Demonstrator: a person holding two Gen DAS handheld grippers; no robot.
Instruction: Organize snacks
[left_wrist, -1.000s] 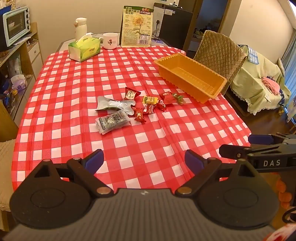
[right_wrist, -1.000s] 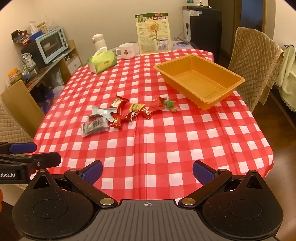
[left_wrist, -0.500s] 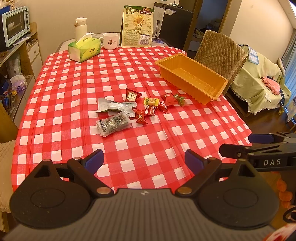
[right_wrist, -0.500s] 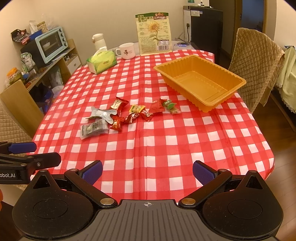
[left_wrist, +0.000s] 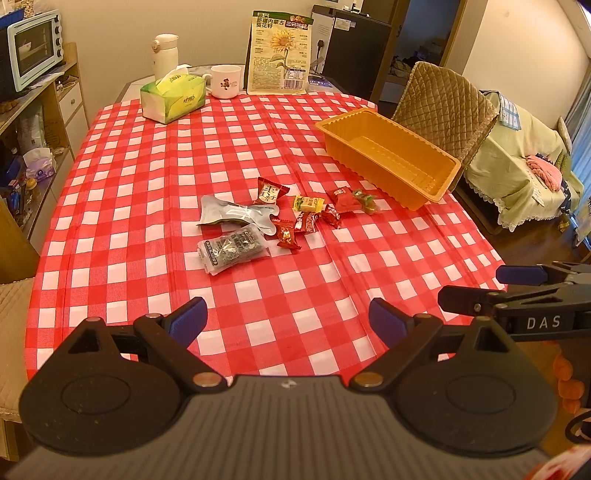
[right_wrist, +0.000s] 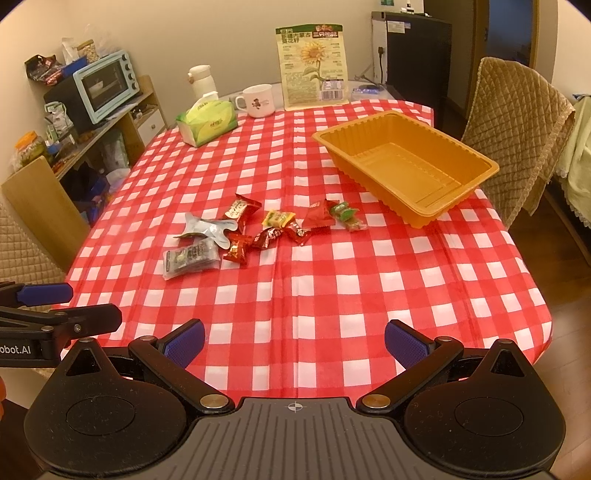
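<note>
While both devices hover above the near edge of the table, the left gripper (left_wrist: 286, 317) and the right gripper (right_wrist: 293, 341) each have their jaws spread wide, with nothing between the ribbed blue fingertip pads (right_wrist: 184, 339). Each body is matte black plastic with round pivot housings and brass-coloured pins. In the left wrist view, the right gripper (left_wrist: 517, 291) enters from the right edge and is cut off by the frame; only part of its lettering is legible.

The tablecloth (left_wrist: 147, 192) is a red-and-white check fabric with lengthwise fold creases. The snacks (left_wrist: 280, 218) lie loose in a cluster near the table centre, well apart from both grippers. The cluster contains:
- a crinkled silver foil pouch (left_wrist: 236, 214), irregular in outline;
- a clear flat packet with dark contents (left_wrist: 232, 249), just beside the pouch;
- several small glossy red wrappers (right_wrist: 273, 236), some twisted at the ends;
- one yellow wrapper (right_wrist: 279, 218) and one green wrapper (right_wrist: 345, 214).
Print on the wrappers is too small to read.

The orange tray (right_wrist: 373, 142) is rigid moulded plastic, rectangular, with a scalloped rim and a ridged floor. It stands on the far right of the cloth, near the cluster but not touching it. Its outer far wall is hidden.

A green tissue box (right_wrist: 208, 123), a white mug (right_wrist: 258, 100) and a sunflower-printed bag (right_wrist: 314, 66) stand at the far end.
</note>
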